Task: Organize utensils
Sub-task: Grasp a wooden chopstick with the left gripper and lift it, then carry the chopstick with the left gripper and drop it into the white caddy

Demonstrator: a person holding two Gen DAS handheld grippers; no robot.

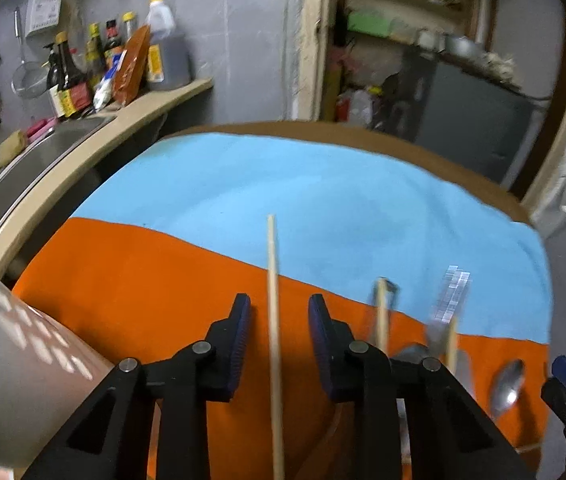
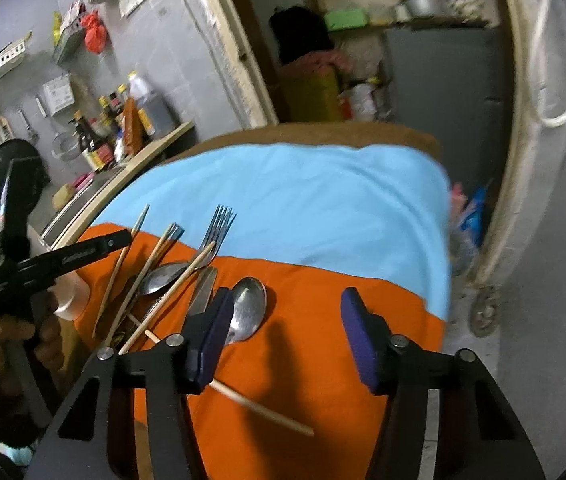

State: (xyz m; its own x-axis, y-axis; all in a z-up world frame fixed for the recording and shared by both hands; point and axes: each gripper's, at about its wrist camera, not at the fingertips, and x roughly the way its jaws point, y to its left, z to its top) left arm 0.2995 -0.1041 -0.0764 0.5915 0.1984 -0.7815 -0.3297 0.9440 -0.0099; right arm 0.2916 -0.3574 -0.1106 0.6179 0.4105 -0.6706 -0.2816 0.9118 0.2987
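Observation:
A pile of utensils lies on the orange cloth (image 2: 323,340): a fork (image 2: 217,226), two spoons (image 2: 247,310), a knife (image 2: 203,292) and several wooden chopsticks (image 2: 163,256). My left gripper (image 1: 279,328) is open, with one chopstick (image 1: 273,300) running between its fingers, untouched. The right wrist view shows this gripper (image 2: 95,250) at the pile's left side. My right gripper (image 2: 283,332) is open and empty above the orange cloth, its left finger (image 2: 213,336) beside a spoon. Another chopstick (image 2: 263,408) lies under it.
The orange cloth and a blue cloth (image 1: 303,200) cover a brown table (image 1: 403,140). A pale cylindrical container (image 1: 15,368) stands at my left. A counter with a sink (image 1: 43,152) and sauce bottles (image 1: 71,80) lies left. A doorway with shelves is behind.

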